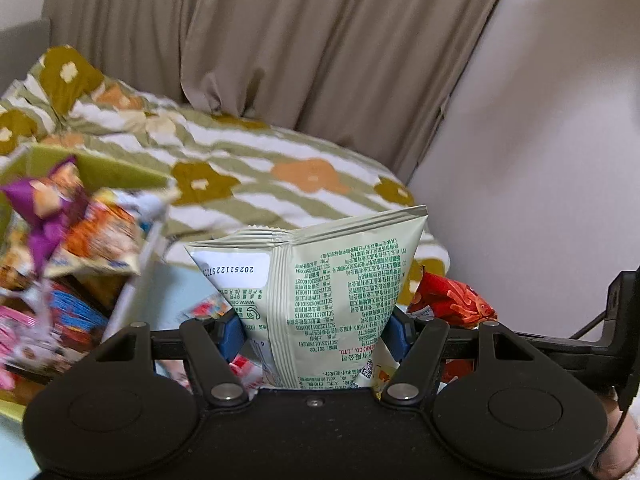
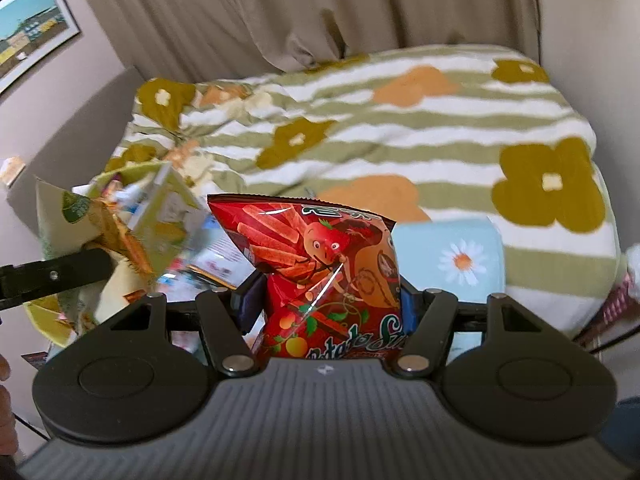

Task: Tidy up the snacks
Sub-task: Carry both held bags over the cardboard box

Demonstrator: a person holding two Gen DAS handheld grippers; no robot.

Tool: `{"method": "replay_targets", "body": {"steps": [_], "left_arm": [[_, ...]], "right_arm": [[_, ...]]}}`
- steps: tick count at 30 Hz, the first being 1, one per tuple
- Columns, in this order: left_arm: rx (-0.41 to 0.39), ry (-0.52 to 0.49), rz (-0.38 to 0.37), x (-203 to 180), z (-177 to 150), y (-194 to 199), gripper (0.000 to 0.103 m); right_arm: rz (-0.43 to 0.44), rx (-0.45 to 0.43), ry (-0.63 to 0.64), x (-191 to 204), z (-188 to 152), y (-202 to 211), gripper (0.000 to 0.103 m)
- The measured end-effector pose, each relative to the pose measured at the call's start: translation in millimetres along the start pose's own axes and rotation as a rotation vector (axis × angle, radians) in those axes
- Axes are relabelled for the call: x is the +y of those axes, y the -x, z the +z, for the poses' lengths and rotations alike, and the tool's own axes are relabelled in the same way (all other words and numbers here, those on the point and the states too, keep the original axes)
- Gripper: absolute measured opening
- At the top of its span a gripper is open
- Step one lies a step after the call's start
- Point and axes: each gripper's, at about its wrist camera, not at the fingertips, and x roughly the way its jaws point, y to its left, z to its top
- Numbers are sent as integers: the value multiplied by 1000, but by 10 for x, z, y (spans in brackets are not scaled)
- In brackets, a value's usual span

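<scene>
Two bags in hand, one per gripper. Your left gripper (image 1: 316,332) has its fingers clamped on the pale bag (image 1: 320,292), held upright, back panel and date stamp toward the camera. Your right gripper (image 2: 328,304) has its fingers clamped on the red bag (image 2: 324,272), also upright, over the near edge of the bed.

Handling, by my reckoning: both look light, air-puffed, with crinkly slick film and brittle contents. Hold low on the body as you do now, or at a seam; squeeze hard and the chips crush.

A green box (image 1: 100,168) on the left is heaped with more packets.

Surface: soft bed under a striped flowered quilt (image 2: 440,128), with a blue daisy cloth (image 2: 452,256) nearby. Beige curtain (image 1: 280,40) beyond, and plain walls.
</scene>
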Motion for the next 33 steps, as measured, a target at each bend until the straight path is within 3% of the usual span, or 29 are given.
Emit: {"method": "replay_targets", "body": {"steps": [9, 16, 22, 30, 32, 33], "left_arm": [[-70, 15, 76, 684, 280, 561, 71], [-59, 28, 118, 1424, 503, 824, 71], [-7, 17, 129, 2016, 643, 812, 71], [124, -31, 94, 2591, 671, 504, 71], [166, -46, 72, 2656, 652, 422, 77], [188, -47, 46, 2704, 650, 369, 89]], "right_arm": [[84, -60, 67, 996, 146, 56, 79], [119, -79, 77, 1831, 223, -146, 79], [108, -74, 58, 2444, 236, -390, 79], [33, -63, 16, 2992, 174, -695, 79], [12, -57, -7, 3060, 149, -747, 80], [1, -53, -16, 3091, 134, -765, 80]]}}
